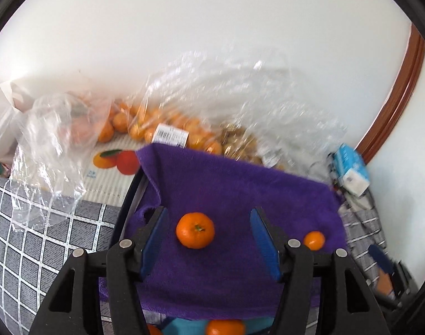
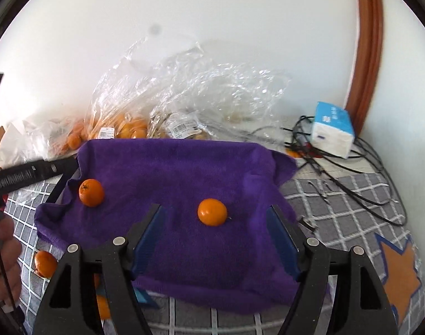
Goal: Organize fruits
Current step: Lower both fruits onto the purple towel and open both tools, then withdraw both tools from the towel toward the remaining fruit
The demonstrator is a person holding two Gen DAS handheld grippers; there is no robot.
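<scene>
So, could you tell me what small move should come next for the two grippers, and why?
Probably lift both away towards the bagged tangerines. The left gripper and right gripper stand open, and each small orange tangerine lies free on the purple fleece cloth.

left hand-held gripper (image 1: 208,241): black plastic body, two wedge-shaped arms with triangular cut-outs
left fingers (image 1: 154,244): black outside, flat blue pads on the inner faces
left screws: four round silver pins, two on each arm near the finger roots
right hand-held gripper (image 2: 215,241): same black build, same cut-outs
right fingers (image 2: 283,244): blue pads, darker in shade
right screws: four silver pins in the same layout
marking: pale lettering along the black side of the left hand-held gripper, seen from the right wrist view, too blurred to read surely
person's hand (image 2: 6,262): a thin black cable runs across it
</scene>
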